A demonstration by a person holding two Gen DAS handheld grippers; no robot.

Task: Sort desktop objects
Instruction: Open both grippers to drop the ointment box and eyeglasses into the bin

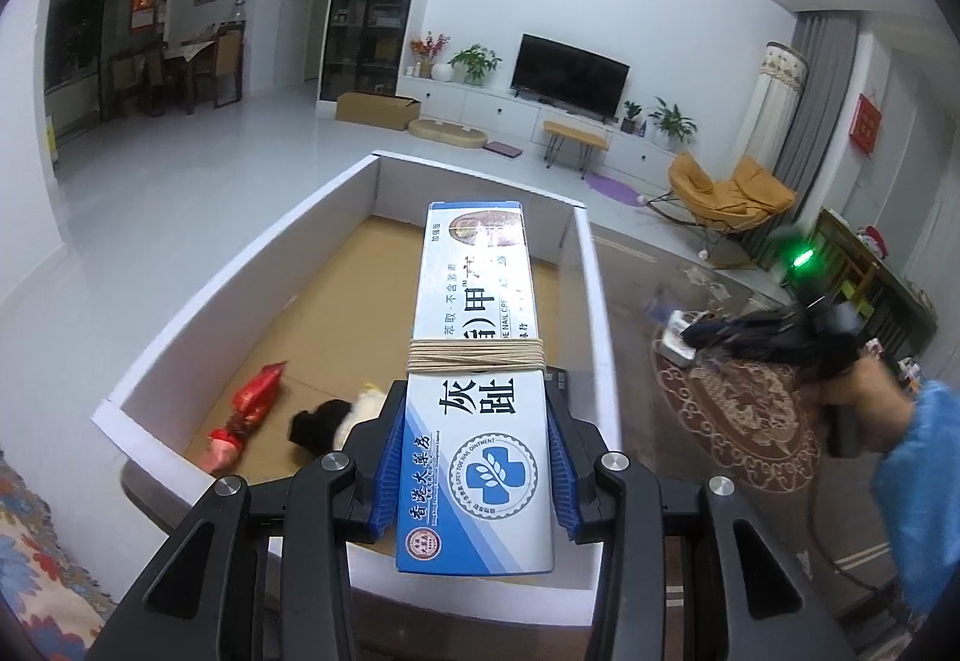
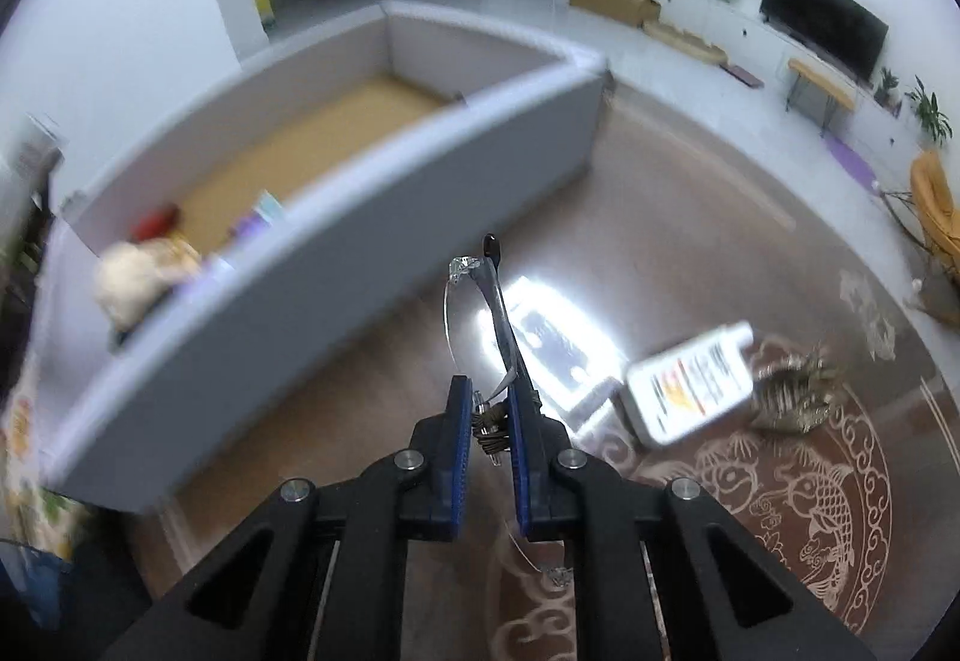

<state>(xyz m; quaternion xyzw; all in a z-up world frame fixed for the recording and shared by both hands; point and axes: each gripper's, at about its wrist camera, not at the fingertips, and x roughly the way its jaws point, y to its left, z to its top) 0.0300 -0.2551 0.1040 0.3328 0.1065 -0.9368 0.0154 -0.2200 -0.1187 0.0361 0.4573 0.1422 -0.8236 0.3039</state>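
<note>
The left tool (image 1: 474, 457) is clamped on a blue-white ointment box (image 1: 477, 361) above the white bin (image 1: 198, 301); a red packet (image 1: 249, 409) lies at 9 o'clock. The right tool (image 2: 485, 421) grips rimless glasses (image 2: 480, 313) over the worktop (image 2: 372, 409), a white bottle (image 2: 690, 379) at 3 o'clock.

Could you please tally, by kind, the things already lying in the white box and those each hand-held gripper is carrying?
In the box:
Red packet: 1
Plush toy: 1
Carried:
Ointment carton: 1
Glasses: 1
Total: 4
</note>
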